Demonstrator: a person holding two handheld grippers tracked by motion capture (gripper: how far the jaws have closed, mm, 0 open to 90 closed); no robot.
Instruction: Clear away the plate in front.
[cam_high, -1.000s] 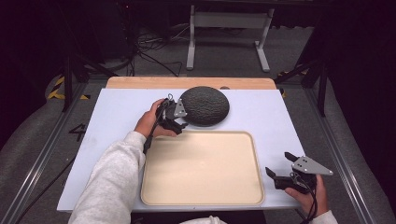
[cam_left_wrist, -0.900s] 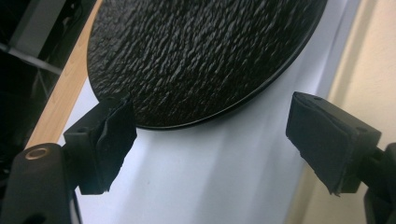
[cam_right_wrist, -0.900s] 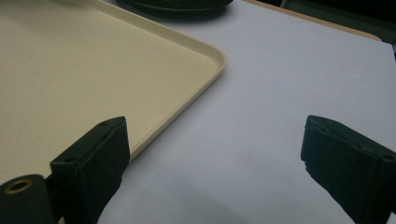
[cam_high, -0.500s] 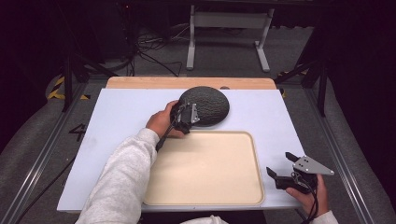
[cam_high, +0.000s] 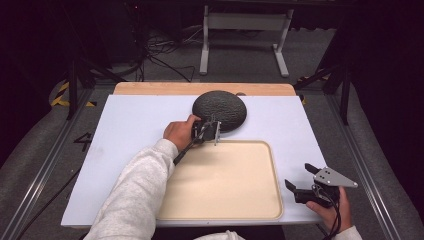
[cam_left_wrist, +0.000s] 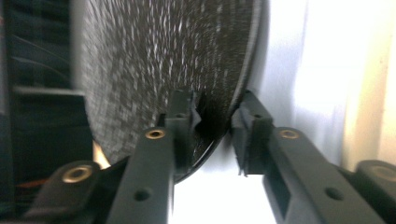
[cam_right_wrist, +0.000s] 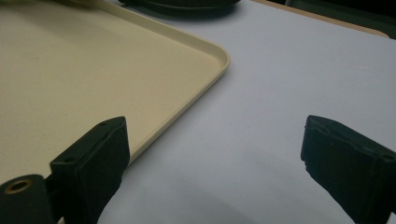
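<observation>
Dark room, pale worktop (cam_high: 125, 130): left gripper (cam_left_wrist: 212, 126) has its fingers apart around the near rim of the black dome (cam_high: 219, 110) beyond the tray (cam_high: 272, 200), so a shallow bite could slip off; right gripper (cam_high: 303, 186) hangs wide apart.

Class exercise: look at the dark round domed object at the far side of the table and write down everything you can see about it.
The dark domed object is round, near-black, with a finely speckled, woven-looking surface and a thin flat rim. It lies dome-up on the pale blue table, just beyond the far edge of the beige tray, near the table's wooden far strip. The left gripper has its jaws either side of the near rim, one above and one below; whether they are pressing on it yet cannot be told. What it is made of is uncertain.
</observation>
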